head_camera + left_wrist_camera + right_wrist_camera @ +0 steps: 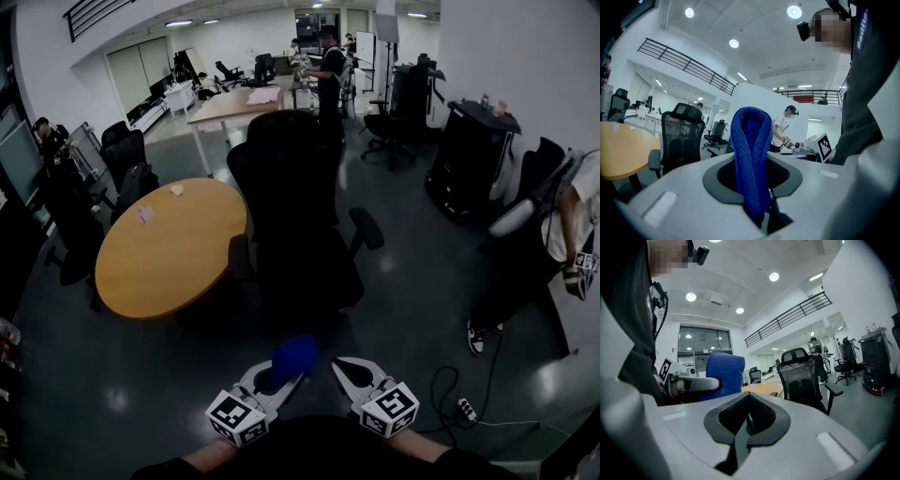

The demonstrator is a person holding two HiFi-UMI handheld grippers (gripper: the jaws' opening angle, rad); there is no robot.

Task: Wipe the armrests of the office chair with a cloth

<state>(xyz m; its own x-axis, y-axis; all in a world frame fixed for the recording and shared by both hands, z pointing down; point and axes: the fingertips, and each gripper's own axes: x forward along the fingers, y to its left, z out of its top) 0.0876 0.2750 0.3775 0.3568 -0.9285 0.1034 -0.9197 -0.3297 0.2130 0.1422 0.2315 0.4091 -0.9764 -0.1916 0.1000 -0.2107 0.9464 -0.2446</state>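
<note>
Plainly the wiping has not begun. The left tool [277, 377] is clamped on a folded blue cloth [295, 356], which stands up in a loop between its jaws. The right tool [345, 369] has its jaws pressed together with nothing between them. Both are held low at the near edge of the head view, and the office chair [298, 202] stands well apart ahead, just beside the round wooden table [169, 253]. One armrest [366, 228] shows clearly on the side away from the table. The other armrest [238, 255], on the table side, is dark and hard to make out.

The step in hand looks to be the approach. To do it well, the person [309, 448] should probably carry the cloth to the clearly seen armrest first. The loop should then come down so that its broad face lies flat on the pad and only cloth, not the jaw tips, meets it. A draw along the pad's whole length will clean better than dabbing. A chair of this kind may roll or swivel under pressure, so the empty right tool could steady it.
</note>
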